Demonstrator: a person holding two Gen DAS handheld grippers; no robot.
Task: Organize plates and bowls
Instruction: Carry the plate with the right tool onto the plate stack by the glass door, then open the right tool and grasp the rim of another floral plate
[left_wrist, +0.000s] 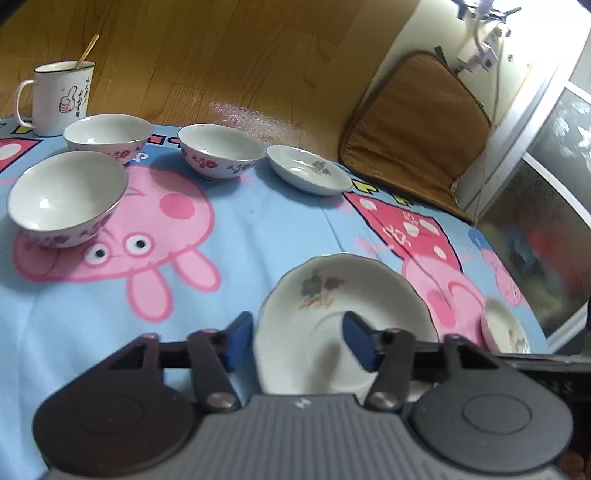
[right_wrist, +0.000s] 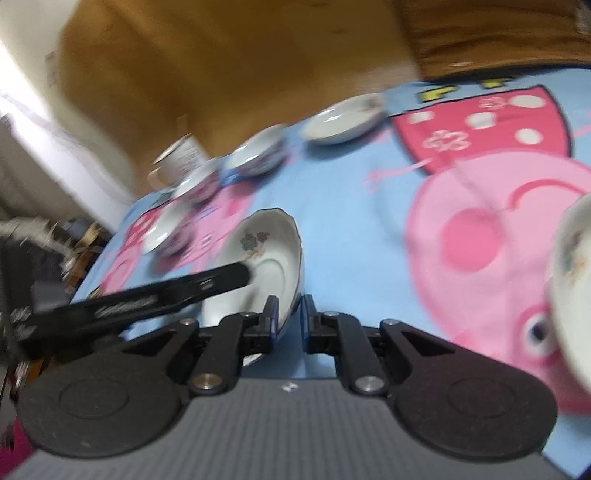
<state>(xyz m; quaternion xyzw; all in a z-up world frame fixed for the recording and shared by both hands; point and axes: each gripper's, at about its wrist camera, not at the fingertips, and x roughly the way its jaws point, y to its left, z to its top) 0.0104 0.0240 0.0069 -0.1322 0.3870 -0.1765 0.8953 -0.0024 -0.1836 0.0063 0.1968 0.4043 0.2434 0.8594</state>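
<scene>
A white flowered plate (left_wrist: 332, 291) (right_wrist: 266, 243) is tilted up off the blue cartoon cloth (left_wrist: 258, 229). My right gripper (right_wrist: 290, 301) is shut on the plate's near rim. My left gripper (left_wrist: 295, 321) straddles the plate's left rim, one blue pad outside it and the other over the inside with a shadow gap, so it is open. Its black finger (right_wrist: 221, 277) reaches into the plate in the right wrist view. Three flowered bowls (left_wrist: 68, 195) (left_wrist: 107, 134) (left_wrist: 221, 149) stand at the back left. A second plate (left_wrist: 308, 168) lies beside them, and a third plate (left_wrist: 506, 328) lies at the right.
A white mug (left_wrist: 61, 96) holding a stick stands at the back left corner. Beyond the table's far edge are a wooden floor and a brown cushion (left_wrist: 413, 129). A glass door (left_wrist: 546, 206) is to the right. The right wrist view is motion-blurred.
</scene>
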